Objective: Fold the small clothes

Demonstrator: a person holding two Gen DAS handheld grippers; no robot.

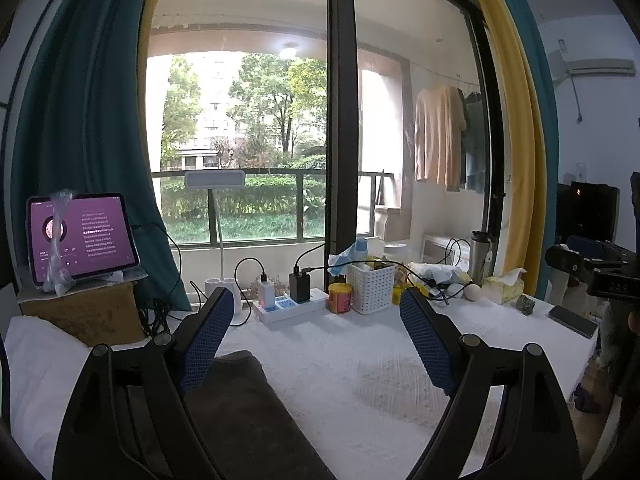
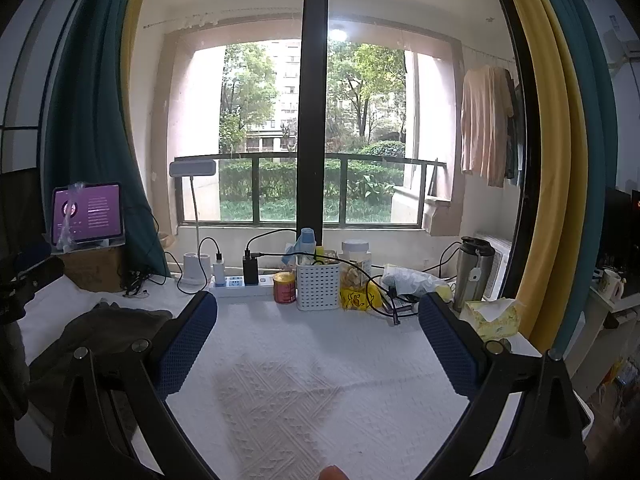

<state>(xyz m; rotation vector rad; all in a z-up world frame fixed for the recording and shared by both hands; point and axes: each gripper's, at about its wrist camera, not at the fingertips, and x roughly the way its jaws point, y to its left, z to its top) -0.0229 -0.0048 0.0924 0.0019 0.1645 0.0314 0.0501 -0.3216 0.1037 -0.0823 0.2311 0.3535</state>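
Left gripper (image 1: 316, 316) released, empty, above dark garment (image 1: 240, 408) at lower left of frame. Right gripper (image 2: 318, 320) released, empty, over white tablecloth (image 2: 304, 392); garment crumpled at left. Judged step: approach before first grasp. Next: descend, pinch garment edges, spread flat.

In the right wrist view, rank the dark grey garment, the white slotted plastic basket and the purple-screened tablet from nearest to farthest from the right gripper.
Right gripper, open over the white textured table cover:
1. Dark grey garment: crumpled at the left, beside the left finger.
2. White slotted plastic basket: straight ahead, in the clutter row.
3. Purple-screened tablet: far left, propped on a cardboard box.
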